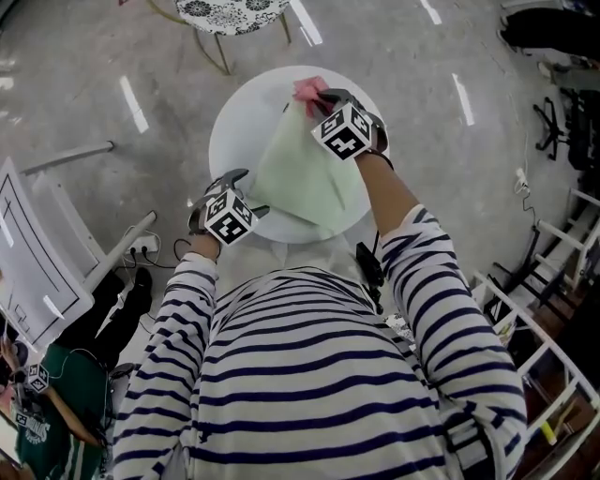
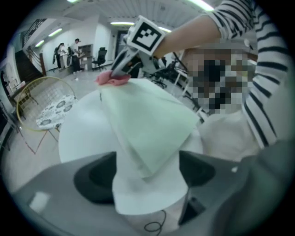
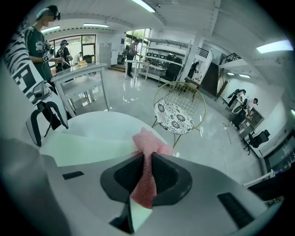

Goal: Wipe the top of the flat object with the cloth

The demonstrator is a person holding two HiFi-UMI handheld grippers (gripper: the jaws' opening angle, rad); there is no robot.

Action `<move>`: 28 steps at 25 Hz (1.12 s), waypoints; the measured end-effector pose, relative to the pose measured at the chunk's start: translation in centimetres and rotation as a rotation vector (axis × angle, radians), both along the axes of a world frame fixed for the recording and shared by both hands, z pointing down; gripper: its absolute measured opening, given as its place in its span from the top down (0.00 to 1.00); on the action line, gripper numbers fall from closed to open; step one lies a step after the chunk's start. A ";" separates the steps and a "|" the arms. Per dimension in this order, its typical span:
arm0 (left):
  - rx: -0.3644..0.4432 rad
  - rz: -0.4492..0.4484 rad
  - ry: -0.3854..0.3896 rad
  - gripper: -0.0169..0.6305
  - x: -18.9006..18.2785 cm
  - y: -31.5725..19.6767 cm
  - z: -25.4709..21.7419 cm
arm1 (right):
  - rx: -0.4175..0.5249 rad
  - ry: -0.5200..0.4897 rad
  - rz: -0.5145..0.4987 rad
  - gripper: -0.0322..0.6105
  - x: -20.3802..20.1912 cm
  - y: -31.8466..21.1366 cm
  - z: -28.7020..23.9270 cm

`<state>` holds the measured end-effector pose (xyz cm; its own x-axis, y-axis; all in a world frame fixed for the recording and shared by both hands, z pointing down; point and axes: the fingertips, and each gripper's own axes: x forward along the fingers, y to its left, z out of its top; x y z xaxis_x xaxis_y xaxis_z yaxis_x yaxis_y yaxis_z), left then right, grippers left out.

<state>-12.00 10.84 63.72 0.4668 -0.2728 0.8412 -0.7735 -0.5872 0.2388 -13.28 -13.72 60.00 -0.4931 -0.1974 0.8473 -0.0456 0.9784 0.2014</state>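
A pale green flat object (image 1: pixel 305 169) lies on the round white table (image 1: pixel 234 131), its near corner sticking out toward me. My right gripper (image 1: pixel 323 97) is shut on a pink cloth (image 1: pixel 307 91) and presses it on the object's far end. In the right gripper view the cloth (image 3: pixel 145 170) is pinched between the jaws, above the green object (image 3: pixel 83 150). My left gripper (image 1: pixel 255 208) stands open at the table's near edge. In the left gripper view the green object's (image 2: pixel 147 124) near corner lies between the wide-apart jaws.
A wire chair with a patterned seat (image 1: pixel 234 11) stands just beyond the table. A white board (image 1: pixel 28 262) leans at the left, and a seated person (image 1: pixel 47 422) is at lower left. White racks (image 1: pixel 553 309) stand to my right. Other people stand far off (image 3: pixel 44 41).
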 end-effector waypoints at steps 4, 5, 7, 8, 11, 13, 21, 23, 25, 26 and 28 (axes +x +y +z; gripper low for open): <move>-0.007 -0.015 0.018 0.32 0.5 -0.3 0.2 | -0.007 -0.001 -0.043 0.89 -0.3 2.2 0.0; -0.007 -0.009 0.014 0.32 0.6 -0.4 0.2 | -0.011 -0.003 -0.054 0.89 -0.2 2.9 -0.1; -0.008 0.005 0.003 0.32 0.8 -0.5 0.3 | -0.020 -0.009 -0.079 0.89 -0.1 4.5 -0.2; -0.009 0.011 -0.001 0.32 0.8 -0.5 0.4 | -0.023 -0.011 -0.094 0.89 -0.1 5.3 -0.1; -0.014 0.019 -0.007 0.32 0.7 -0.5 0.5 | -0.039 -0.019 -0.132 0.89 -0.2 7.8 -0.1; -0.018 0.020 -0.010 0.32 0.6 -0.5 0.6 | -0.059 -0.027 -0.148 0.89 -0.2 9.6 0.0; -0.026 0.029 -0.022 0.32 0.7 -0.6 0.5 | -0.150 -0.044 -0.208 0.89 0.4 16.0 -0.2; -0.034 0.031 -0.021 0.32 0.7 -0.5 0.6 | -0.179 -0.044 -0.231 0.89 0.6 18.0 -0.1; -0.041 0.033 -0.020 0.32 0.7 -0.5 0.7 | -0.209 -0.043 -0.253 0.89 0.9 19.8 0.1; -0.043 0.035 -0.021 0.32 0.8 -0.5 0.7 | -0.221 -0.042 -0.261 0.89 1.1 20.6 0.2; -0.045 0.038 -0.025 0.32 0.8 -0.6 0.7 | -0.240 -0.042 -0.273 0.89 1.4 21.7 0.2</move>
<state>-11.18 10.29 64.44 0.4550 -0.2171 0.8636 -0.7568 -0.6054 0.2465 -11.83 8.03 60.19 -0.5356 0.1483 0.8313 0.2204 0.9749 -0.0319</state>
